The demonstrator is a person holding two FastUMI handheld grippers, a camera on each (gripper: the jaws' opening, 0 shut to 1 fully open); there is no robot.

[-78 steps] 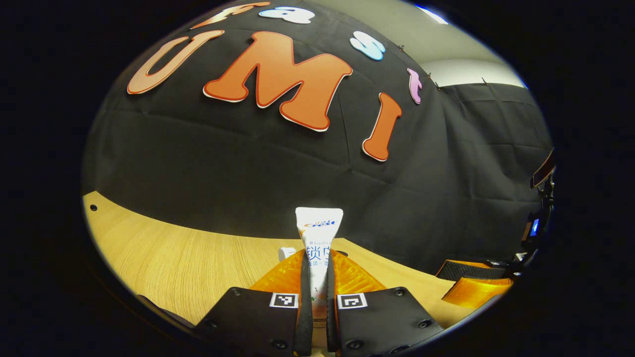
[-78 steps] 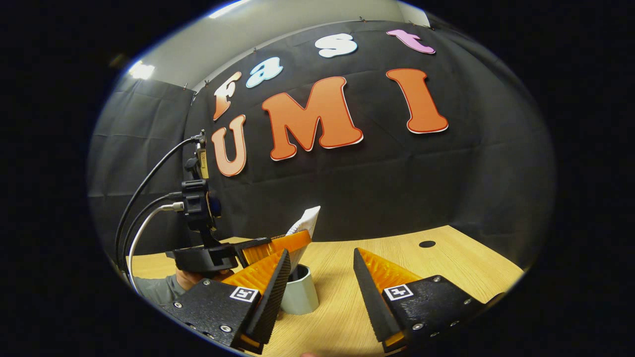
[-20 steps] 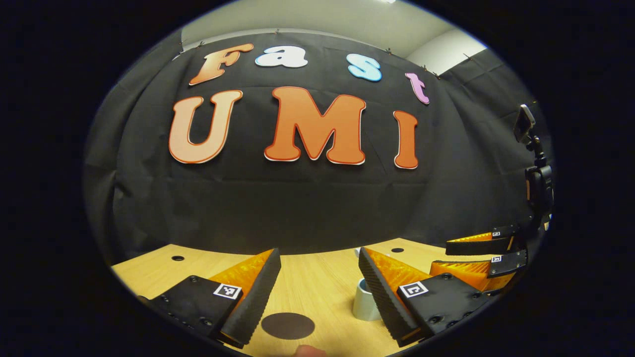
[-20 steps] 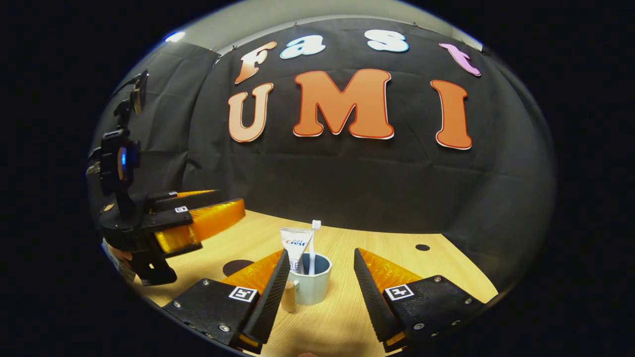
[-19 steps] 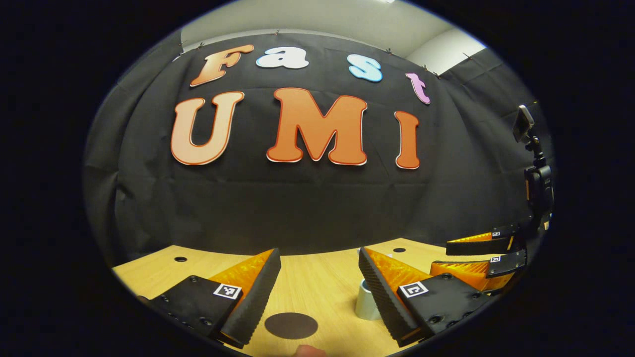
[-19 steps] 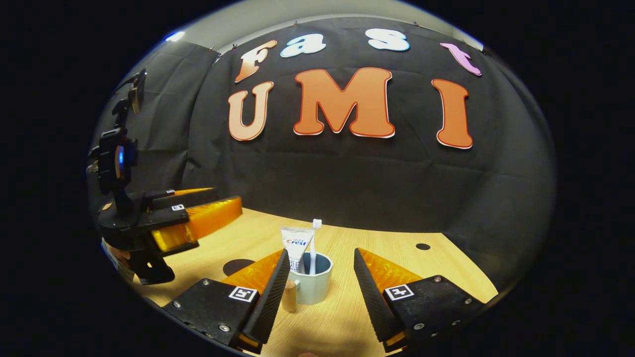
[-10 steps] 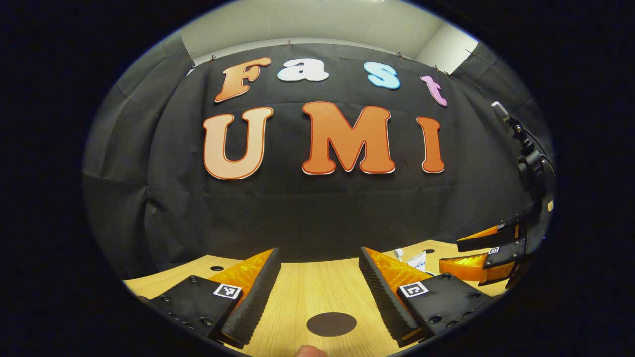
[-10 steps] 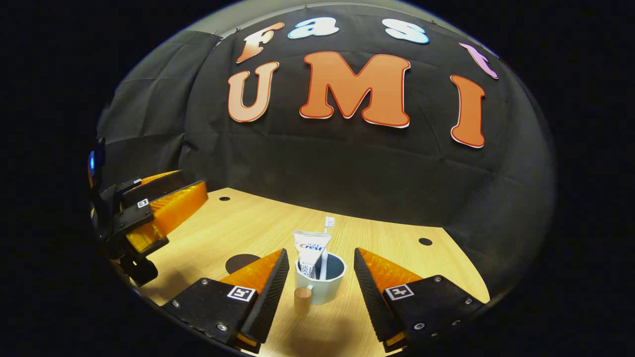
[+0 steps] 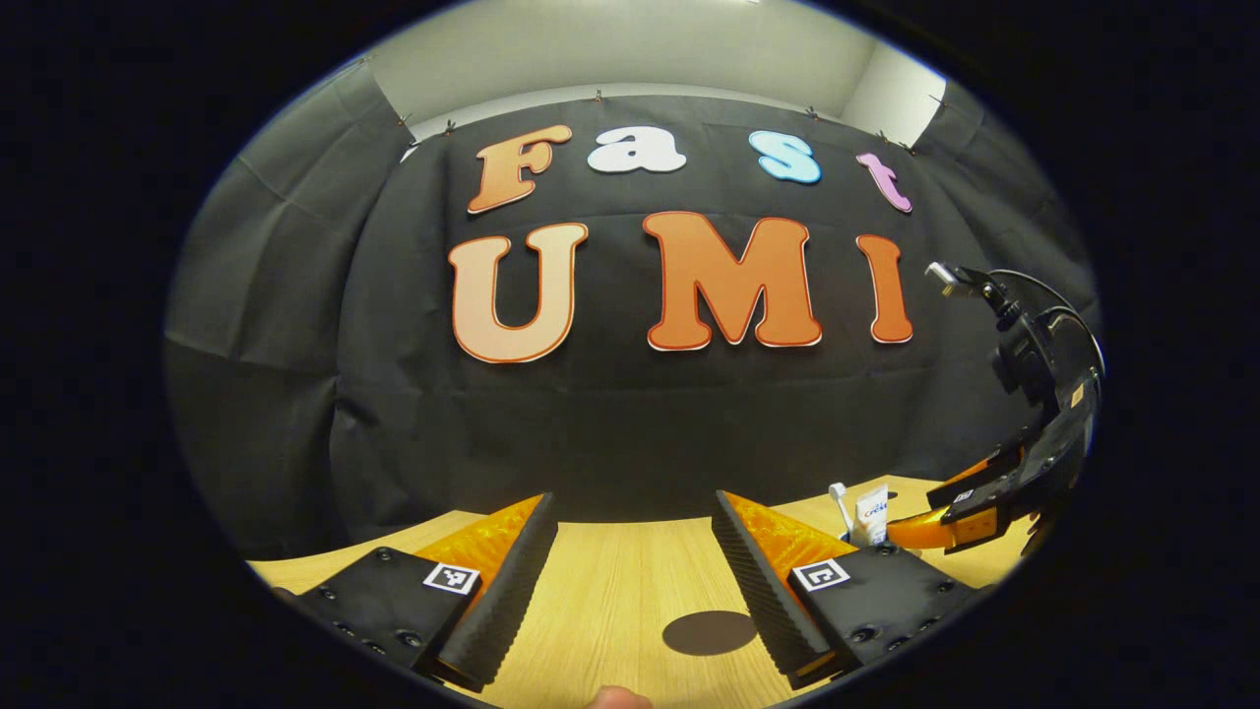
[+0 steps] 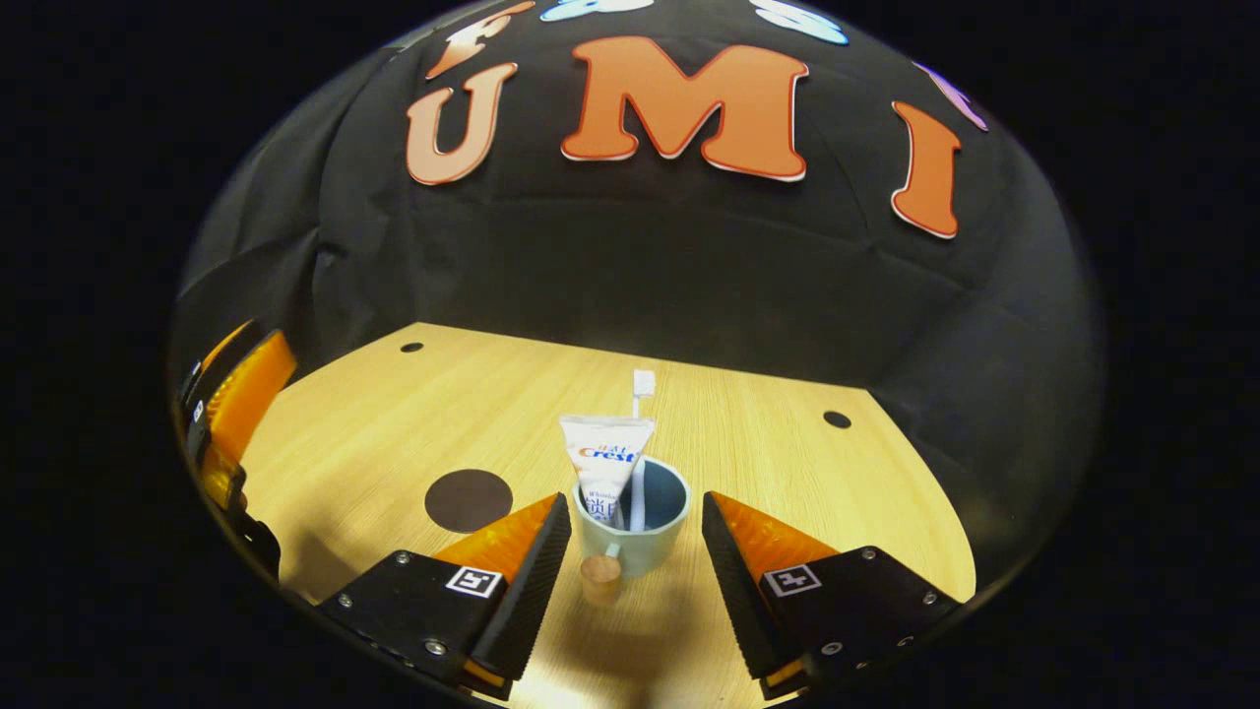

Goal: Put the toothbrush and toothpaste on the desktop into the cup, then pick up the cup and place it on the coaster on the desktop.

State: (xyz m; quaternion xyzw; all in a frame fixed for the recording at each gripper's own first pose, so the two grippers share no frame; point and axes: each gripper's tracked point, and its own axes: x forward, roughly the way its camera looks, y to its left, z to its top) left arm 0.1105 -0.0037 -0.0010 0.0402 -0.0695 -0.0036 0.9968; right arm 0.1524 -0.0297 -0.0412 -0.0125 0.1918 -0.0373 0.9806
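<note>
The cup (image 10: 631, 537), with toothpaste (image 10: 603, 463) and toothbrush (image 10: 642, 423) inside, is framed between the wide-open, empty right claw (image 10: 636, 537); the left claw (image 9: 633, 537) is likewise held open, empty, above the coaster (image 9: 708, 632).

On the wooden desk (image 10: 787, 473) stands one cup (image 10: 635, 537), and in it are one toothbrush (image 10: 642, 389) and one tube of toothpaste (image 10: 602, 458). One dark round coaster (image 10: 469, 500) lies on the desk. Two grippers are counted: left gripper (image 9: 635, 571), right gripper (image 10: 635, 571).
</note>
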